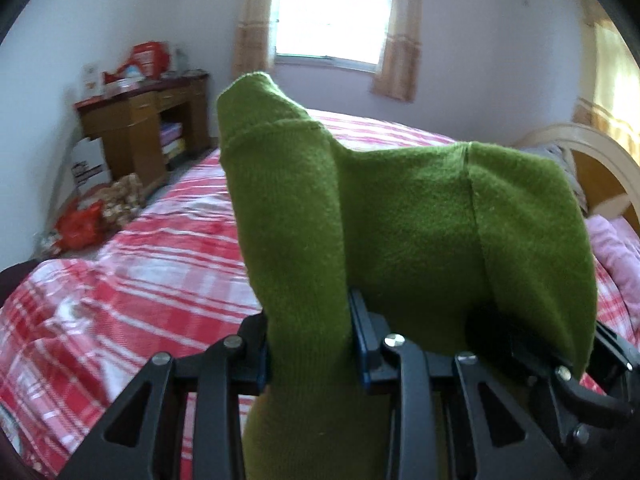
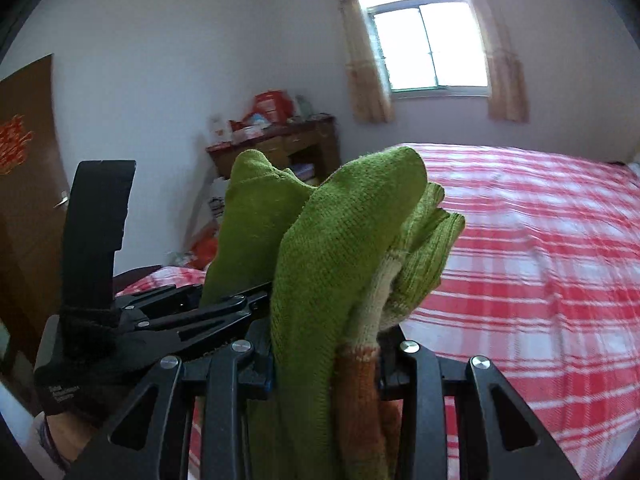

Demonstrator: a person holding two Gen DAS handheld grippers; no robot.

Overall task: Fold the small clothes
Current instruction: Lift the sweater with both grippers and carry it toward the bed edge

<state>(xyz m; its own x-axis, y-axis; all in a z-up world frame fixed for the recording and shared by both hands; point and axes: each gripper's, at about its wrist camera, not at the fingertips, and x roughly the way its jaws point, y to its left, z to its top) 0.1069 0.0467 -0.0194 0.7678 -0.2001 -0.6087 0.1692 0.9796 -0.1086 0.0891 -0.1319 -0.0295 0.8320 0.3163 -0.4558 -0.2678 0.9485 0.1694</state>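
Observation:
A small green knit garment (image 1: 420,220) is held up above the bed, stretched between both grippers. In the left wrist view my left gripper (image 1: 310,338) is shut on one bunched green end, with blue pads (image 1: 362,354) pressing each side. The right gripper (image 1: 560,364) shows at the lower right, half hidden under the cloth. In the right wrist view my right gripper (image 2: 326,360) is shut on the garment (image 2: 340,248), where a cream and orange band and a ribbed cuff (image 2: 432,240) show. The left gripper (image 2: 224,308) lies just to its left, in a black-gloved hand (image 2: 80,360).
Below lies a bed with a red and white plaid sheet (image 1: 140,272) (image 2: 540,280). A pink blanket (image 1: 616,248) and a curved headboard (image 1: 592,152) are at the right. A cluttered wooden desk (image 1: 140,128) stands by the wall, with bags on the floor (image 1: 80,224).

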